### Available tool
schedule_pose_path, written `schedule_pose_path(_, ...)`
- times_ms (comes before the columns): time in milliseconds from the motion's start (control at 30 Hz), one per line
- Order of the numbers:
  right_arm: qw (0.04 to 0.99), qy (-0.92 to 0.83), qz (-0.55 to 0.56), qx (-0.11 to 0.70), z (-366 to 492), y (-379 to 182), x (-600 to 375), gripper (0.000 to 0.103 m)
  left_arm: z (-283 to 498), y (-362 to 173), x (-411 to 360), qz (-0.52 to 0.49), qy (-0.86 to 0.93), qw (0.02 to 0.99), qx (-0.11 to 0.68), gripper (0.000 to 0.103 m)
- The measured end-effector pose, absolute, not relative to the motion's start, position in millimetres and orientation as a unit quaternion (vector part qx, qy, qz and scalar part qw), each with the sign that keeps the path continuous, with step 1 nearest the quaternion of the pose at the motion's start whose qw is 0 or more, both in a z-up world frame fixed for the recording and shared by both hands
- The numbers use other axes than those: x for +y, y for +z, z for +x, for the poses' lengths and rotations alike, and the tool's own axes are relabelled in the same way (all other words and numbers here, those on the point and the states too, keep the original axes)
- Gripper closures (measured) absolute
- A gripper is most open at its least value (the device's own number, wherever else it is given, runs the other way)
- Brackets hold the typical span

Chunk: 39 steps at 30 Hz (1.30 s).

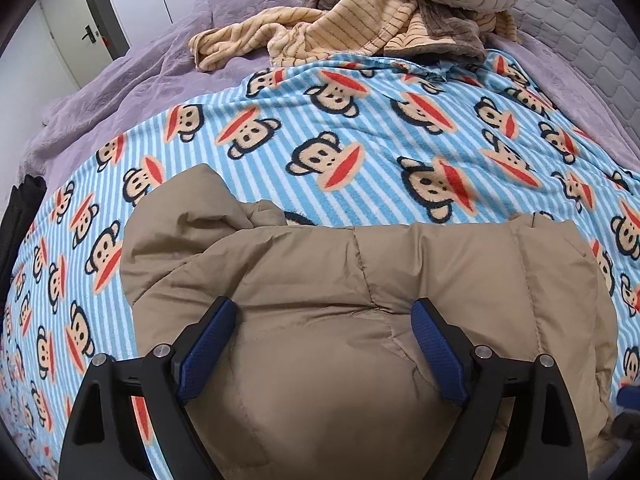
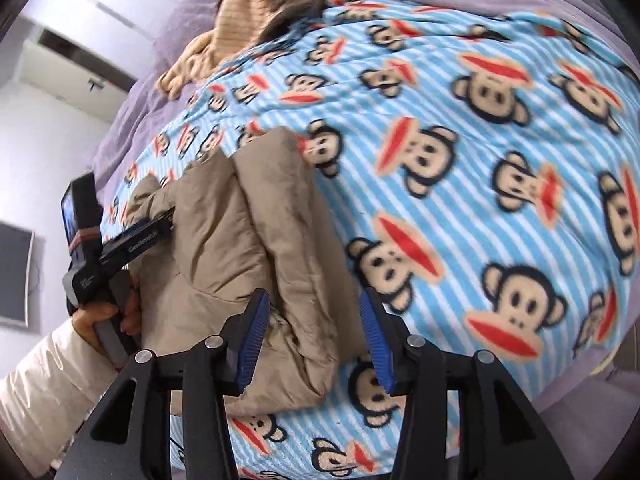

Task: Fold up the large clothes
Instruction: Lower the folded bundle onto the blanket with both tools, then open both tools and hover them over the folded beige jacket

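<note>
A: Where does the coat (image 1: 360, 320) sit for you now?

B: Bundled on the blanket (image 1: 360, 152), near the bed's front edge. It's folded into a thick tan pad, with one loose flap sticking out at its far left corner in the left wrist view.

A: And your grippers?

B: Your left gripper (image 1: 324, 316) stands wide over the middle of the coat, jaws clear of the cloth, gripping nothing. Your right gripper (image 2: 314, 308) is about half open at the coat's right edge. Its left pad sits just over the hem, its right pad over bare blanket. Nothing is pinched there either. The right wrist view is blurred, so I can't tell whether that pad touches the fabric.

A: So what should you do with this step?

B: I'd judge the fold is laid and you're letting go. Lift both grippers straight up, so no pad drags a layer off. The padding is springy and may puff open, so press the top flat with the open left jaws if it rises. Then tuck that stray flap under, gripping it near its tip. Keep clear of the pile (image 1: 360, 32) of clothes behind.
</note>
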State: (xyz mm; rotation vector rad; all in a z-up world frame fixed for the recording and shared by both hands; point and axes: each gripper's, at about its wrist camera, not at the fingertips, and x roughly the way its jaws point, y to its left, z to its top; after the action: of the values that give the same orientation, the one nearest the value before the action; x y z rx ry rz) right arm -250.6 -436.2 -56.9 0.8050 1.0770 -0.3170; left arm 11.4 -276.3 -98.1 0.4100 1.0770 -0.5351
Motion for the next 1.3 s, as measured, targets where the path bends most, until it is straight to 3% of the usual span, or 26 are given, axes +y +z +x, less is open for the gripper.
schedule_pose_path(233, 0.735, -0.098, 0.337, 0.581, -215.7, -106.8, -404.4, 0.052, 0.6, -68.2, -248.9, 0.169, -0.218, 0.804, 0.527, 0.013)
schedule_pose_path(700, 0.706, -0.067, 0.344, 0.615, -211.3, -146.3, -410.3, 0.044, -71.0, -56.0, -167.8, 0.099, -0.147, 0.791, 0.585, 0.013)
schedule_pose_path(733, 0.707, -0.068, 0.342, 0.616, -209.2, -148.3, -406.4, 0.043, -73.8, -56.2, -164.2, 0.096, -0.145, 0.791, 0.587, 0.002)
schedule_pose_path(767, 0.707, -0.069, 0.34, 0.616, -208.3, -150.5, -404.9, 0.043, -76.1, -56.7, -160.7, 0.094, -0.141, 0.79, 0.589, 0.0)
schedule_pose_path(1000, 0.708, -0.085, 0.341, 0.613, -206.4, -142.5, -388.6, 0.039, -87.1, -57.7, -143.2, 0.089, -0.154, 0.782, 0.597, 0.0)
schedule_pose_path(1300, 0.721, -0.106, 0.343, 0.592, -227.3, -111.0, -375.9, 0.021, -92.5, -50.9, -119.2, 0.074, -0.163, 0.782, 0.597, 0.0)
